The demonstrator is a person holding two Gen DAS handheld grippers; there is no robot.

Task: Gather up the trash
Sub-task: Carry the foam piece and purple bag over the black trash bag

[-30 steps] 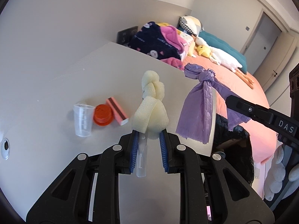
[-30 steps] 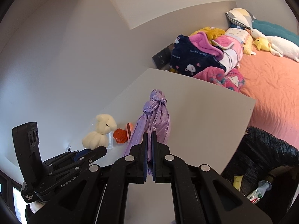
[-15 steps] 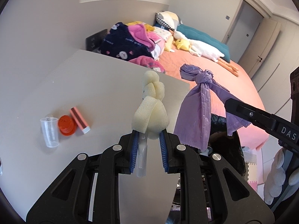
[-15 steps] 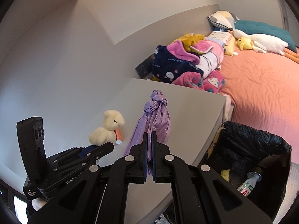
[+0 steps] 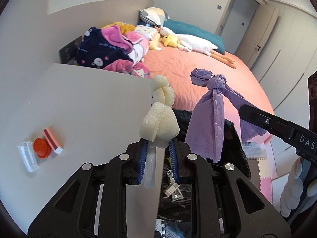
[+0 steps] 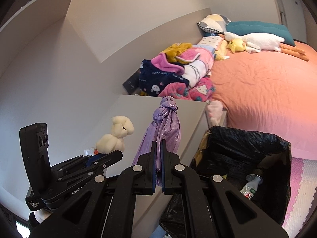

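My left gripper [image 5: 157,145] is shut on a knotted piece of cream foam [image 5: 159,124], held in the air at the grey table's right edge; it also shows in the right wrist view [image 6: 115,136]. My right gripper [image 6: 158,144] is shut on a knotted purple plastic bag [image 6: 162,127], which hangs to the right of the foam in the left wrist view [image 5: 208,123]. A bin lined with a black bag [image 6: 247,158] stands beside the table, below and right of both grippers, with a plastic bottle [image 6: 250,186] inside.
On the grey table [image 5: 89,103] lie a clear plastic cup [image 5: 27,156], an orange lid [image 5: 41,147] and a pink box [image 5: 52,140] at the left. A bed with an orange sheet [image 6: 267,91], piled blankets and plush toys lies behind. Foam floor mats lie by the bin.
Both grippers have moved right with their loads, from over the table towards the bin beside it. The bin now shows more fully in both views.
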